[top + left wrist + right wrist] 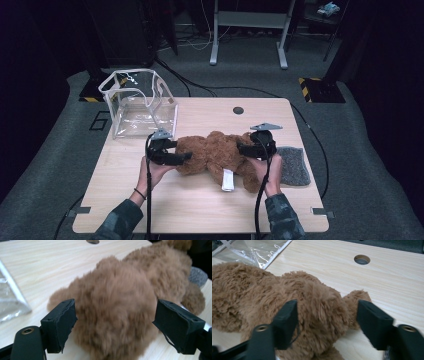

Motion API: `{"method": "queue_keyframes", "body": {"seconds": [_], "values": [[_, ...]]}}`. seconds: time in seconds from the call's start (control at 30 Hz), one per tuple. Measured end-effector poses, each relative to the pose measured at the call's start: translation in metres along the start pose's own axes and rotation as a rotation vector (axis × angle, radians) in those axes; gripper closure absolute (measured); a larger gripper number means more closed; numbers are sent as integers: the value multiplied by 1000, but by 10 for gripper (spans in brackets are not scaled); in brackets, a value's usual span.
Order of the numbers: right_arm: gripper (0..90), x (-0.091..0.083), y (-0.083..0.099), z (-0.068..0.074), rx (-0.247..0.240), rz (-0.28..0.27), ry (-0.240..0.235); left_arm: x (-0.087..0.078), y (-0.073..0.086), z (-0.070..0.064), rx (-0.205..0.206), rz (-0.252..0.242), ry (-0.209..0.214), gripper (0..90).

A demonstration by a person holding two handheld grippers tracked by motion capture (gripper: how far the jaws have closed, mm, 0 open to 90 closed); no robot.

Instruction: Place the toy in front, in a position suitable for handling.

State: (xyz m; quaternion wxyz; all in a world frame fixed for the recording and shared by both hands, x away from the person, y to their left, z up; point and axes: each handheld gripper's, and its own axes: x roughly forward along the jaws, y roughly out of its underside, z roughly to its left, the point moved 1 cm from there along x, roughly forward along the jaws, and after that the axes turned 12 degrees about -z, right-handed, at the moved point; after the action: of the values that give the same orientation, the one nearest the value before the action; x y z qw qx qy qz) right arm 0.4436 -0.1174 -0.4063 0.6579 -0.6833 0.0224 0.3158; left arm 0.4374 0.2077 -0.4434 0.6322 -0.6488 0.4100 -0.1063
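So the fluffy brown plush teddy bear is lying on the light wooden counter, just right of the clear plastic zip bag. Left tool and right tool both gape wide around the bear's opposite ends.

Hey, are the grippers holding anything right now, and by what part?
Nothing is clamped yet. The left gripper and the right gripper each straddle one end of the brown teddy bear, jaws open around the fur.

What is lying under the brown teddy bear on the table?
Bare wooden table around the teddy bear; its white tag rests there. Directly beneath its body is covered.
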Motion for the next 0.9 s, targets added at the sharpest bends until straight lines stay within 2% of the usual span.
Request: {"method": "queue_keyframes", "body": {"seconds": [0.07, 0.1, 0.17, 0.27, 0.37, 0.4, 0.47, 0.5, 0.53, 0.6, 0.63, 0.67, 0.8, 0.87, 0.9], "values": [[196, -6, 4, -2, -13, -1, -21, -4, 7, -2, 27, 11, -9, 193], [178, -9, 6, -1, -2, 0, -22, -8, 15, -4, 36, 12, -18, 197], [152, -13, 11, -1, -11, 4, -24, -9, 20, -4, 36, 13, -22, 204], [146, -18, 17, -2, -11, 6, -28, -13, 32, -7, 56, 25, -36, 207], [141, -23, 28, -6, -1, 12, -31, -12, 44, -8, 53, 11, -55, 247], [141, -23, 28, -6, -1, 12, -31, -11, 49, -9, 69, 6, -67, 247], [143, -27, 34, -10, 10, 16, -26, -11, 57, -11, 76, -15, -69, 307], [146, -29, 40, -15, 13, 23, -15, -8, 64, -12, 81, -26, -79, 376], [146, -29, 40, -15, 13, 23, -15, -8, 64, -12, 81, -26, -79, 425], [148, -31, 44, -20, 27, 30, -5, -7, 68, -14, 90, -43, -79, 434], [150, -33, 48, -26, 33, 35, 8, -7, 70, -15, 94, -49, -74, 495], [150, -33, 48, -26, 33, 35, 8, -6, 71, -15, 100, -53, -70, 495], [159, -36, 57, -39, 46, 45, 38, -7, 72, -14, 92, -75, -75, 584], [167, -37, 63, -47, 60, 51, 57, -8, 72, -13, 96, -77, -73, 665], [169, -37, 64, -49, 62, 56, 67, -9, 75, -13, 103, -94, -81, 709]]}}
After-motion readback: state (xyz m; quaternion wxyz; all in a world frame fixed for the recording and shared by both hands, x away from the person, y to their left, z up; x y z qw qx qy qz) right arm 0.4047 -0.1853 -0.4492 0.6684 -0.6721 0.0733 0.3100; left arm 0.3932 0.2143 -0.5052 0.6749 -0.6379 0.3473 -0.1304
